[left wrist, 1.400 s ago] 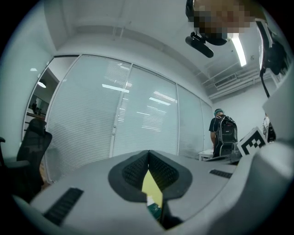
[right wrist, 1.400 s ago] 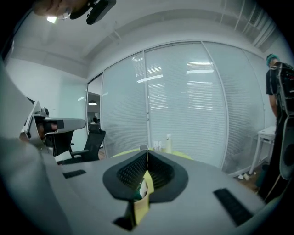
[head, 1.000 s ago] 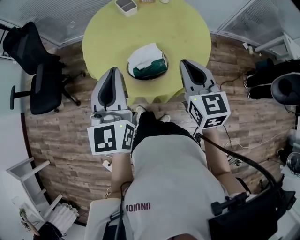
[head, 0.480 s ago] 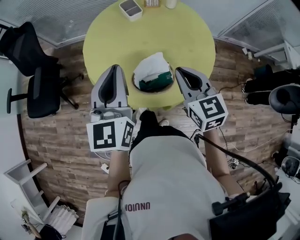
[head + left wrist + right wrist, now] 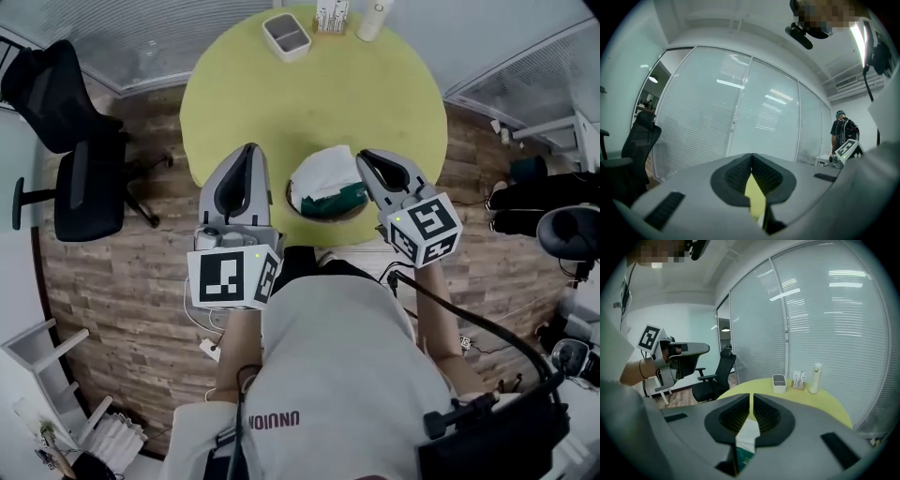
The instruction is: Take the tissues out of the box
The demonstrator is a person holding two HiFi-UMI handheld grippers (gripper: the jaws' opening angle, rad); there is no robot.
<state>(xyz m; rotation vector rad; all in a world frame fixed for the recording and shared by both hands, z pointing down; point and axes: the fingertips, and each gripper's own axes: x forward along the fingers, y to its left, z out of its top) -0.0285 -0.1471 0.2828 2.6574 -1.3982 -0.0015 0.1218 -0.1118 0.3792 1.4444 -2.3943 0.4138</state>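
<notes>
A green tissue box (image 5: 330,191) with a white tissue sticking out of its top stands near the front edge of the round yellow table (image 5: 309,103). My left gripper (image 5: 244,156) is just left of the box, over the table edge, jaws shut and empty. My right gripper (image 5: 368,159) is close on the box's right, also shut and empty. In the right gripper view the white tissue (image 5: 747,437) and green box (image 5: 741,463) show below the shut right gripper (image 5: 752,397). The left gripper view shows the left gripper (image 5: 751,156) shut, with a sliver of table (image 5: 754,201) under it.
At the table's far edge stand a white tray (image 5: 287,35), a card holder (image 5: 330,16) and a white bottle (image 5: 371,21). A black office chair (image 5: 70,141) is on the wooden floor at left. Another person (image 5: 842,132) stands far off by the glass wall.
Both grippers have moved forward over the table's near edge and now flank the tissue box more closely. The table and box sit lower in the head view. The jaws look unchanged.
</notes>
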